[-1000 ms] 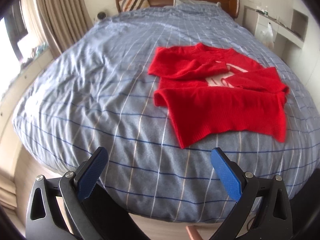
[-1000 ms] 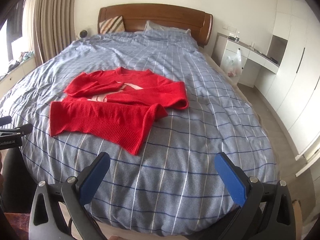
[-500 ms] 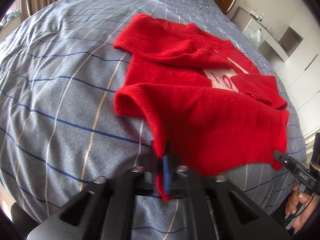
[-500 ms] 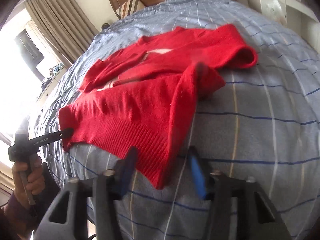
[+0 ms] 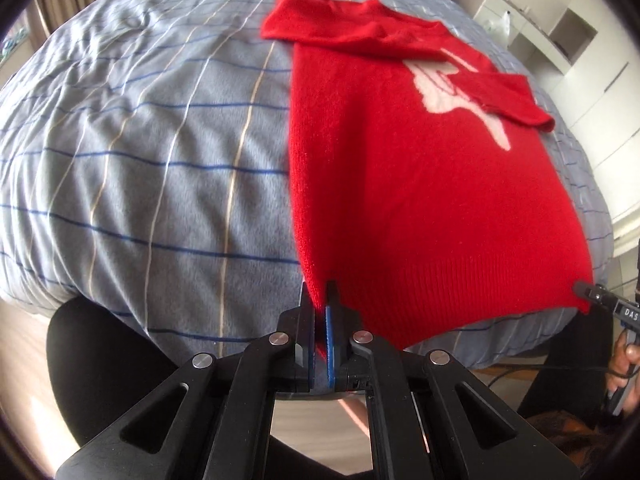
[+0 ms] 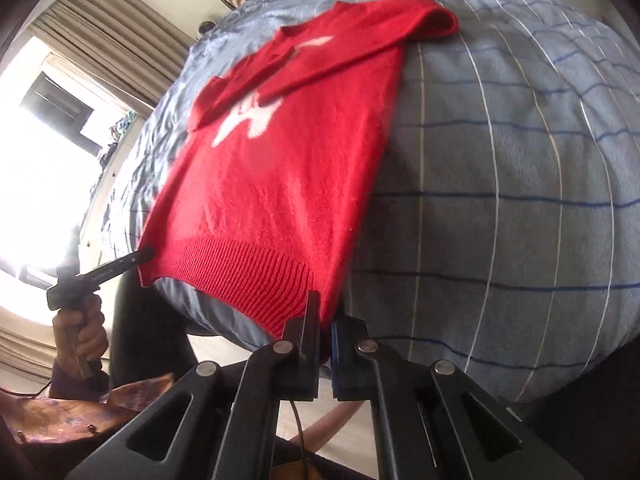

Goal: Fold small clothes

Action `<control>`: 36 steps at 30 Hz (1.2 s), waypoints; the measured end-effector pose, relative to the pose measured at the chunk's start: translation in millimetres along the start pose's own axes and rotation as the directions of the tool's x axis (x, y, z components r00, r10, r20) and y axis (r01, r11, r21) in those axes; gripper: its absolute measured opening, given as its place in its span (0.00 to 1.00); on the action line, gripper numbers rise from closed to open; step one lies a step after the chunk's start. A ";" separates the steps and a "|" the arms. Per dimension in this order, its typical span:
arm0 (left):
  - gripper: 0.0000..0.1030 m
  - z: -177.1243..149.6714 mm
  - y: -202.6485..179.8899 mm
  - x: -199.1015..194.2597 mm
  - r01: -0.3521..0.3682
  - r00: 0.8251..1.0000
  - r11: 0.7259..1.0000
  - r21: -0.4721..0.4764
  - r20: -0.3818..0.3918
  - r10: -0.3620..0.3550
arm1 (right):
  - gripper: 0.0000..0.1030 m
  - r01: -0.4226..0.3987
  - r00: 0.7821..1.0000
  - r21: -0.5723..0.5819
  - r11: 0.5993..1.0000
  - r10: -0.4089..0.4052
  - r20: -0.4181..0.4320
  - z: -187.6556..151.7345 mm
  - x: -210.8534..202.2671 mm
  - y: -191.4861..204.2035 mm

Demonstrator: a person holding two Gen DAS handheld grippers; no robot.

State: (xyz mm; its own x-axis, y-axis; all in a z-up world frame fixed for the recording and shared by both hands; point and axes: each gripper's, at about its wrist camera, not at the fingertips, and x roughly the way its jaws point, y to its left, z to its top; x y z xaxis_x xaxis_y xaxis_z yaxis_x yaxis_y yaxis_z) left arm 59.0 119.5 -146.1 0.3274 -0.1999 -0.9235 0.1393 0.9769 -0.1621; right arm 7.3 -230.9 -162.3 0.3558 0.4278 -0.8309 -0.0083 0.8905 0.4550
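A small red sweater (image 5: 420, 168) with a white motif lies stretched flat along the bed, its ribbed hem at the near edge and both sleeves folded across the chest. My left gripper (image 5: 320, 300) is shut on the hem's left corner. In the right wrist view the same red sweater (image 6: 280, 168) runs away from me, and my right gripper (image 6: 325, 316) is shut on the hem's right corner. Each view shows the other gripper pinching the far corner: the right gripper (image 5: 588, 292) and the left gripper (image 6: 140, 258), held by a hand (image 6: 82, 332).
The blue-grey checked duvet (image 5: 160, 160) covers the whole bed and drops away at the near edge. Curtains and a bright window (image 6: 52, 152) stand on the left side. White shelving (image 5: 560, 32) stands beyond the bed's right side. Wooden floor shows below the grippers.
Both grippers went from wide open above the bed to shut on the hem corners. The folded-over lower half of the sweater has been pulled out flat toward the bed's near edge.
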 end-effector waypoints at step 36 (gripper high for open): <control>0.64 -20.8 -41.5 -20.1 -0.272 0.949 0.962 0.011 0.169 0.266 | 0.40 0.237 0.971 0.033 0.971 -0.237 -0.005 -18.5 2.8 -34.7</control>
State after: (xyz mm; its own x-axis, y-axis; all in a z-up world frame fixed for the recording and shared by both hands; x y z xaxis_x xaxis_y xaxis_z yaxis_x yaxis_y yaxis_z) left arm 27.2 84.5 -128.1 0.5058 0.0572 -0.8607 0.0557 0.9936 0.0987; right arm -8.7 -257.8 -186.4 0.3427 0.2054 -0.9167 0.1073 0.9609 0.2554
